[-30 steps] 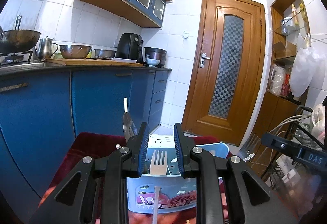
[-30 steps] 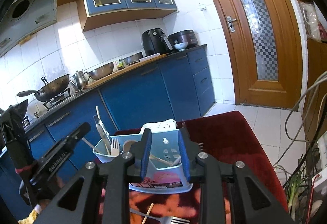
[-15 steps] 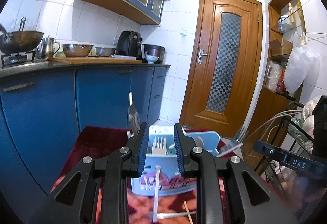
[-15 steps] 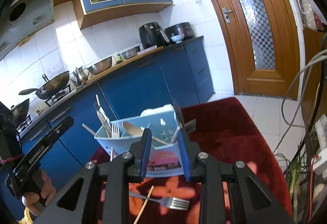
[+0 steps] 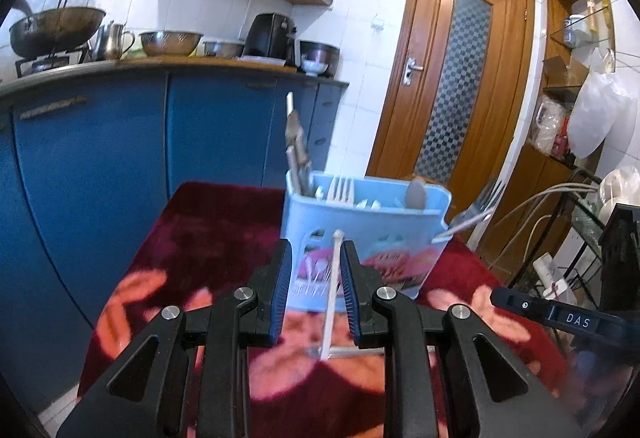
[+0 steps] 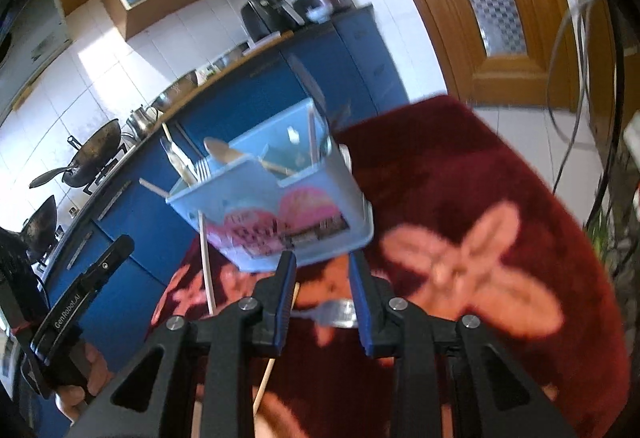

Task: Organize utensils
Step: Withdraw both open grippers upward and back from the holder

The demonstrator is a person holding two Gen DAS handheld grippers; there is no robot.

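Note:
A light blue utensil caddy stands on the red floral cloth, holding forks, a wooden spoon and a metal spatula. A white stick leans against the caddy's front. My left gripper is open just short of the caddy, and the stick shows in its gap with no pad touching it. My right gripper is open and low over the cloth. A metal fork lies beyond its fingers, with a wooden chopstick to the left. A hand holds the left gripper's body.
Blue cabinets run along the left, their counter bearing a wok, a kettle, bowls and an air fryer. A wooden door stands behind the table. Cables and a wire rack crowd the right edge. The cloth's right half is bare.
Both grippers have sunk toward the table and tipped down, so the caddy looms larger. The right one has also rolled, tilting its view. Neither pair of jaws has changed its gap.

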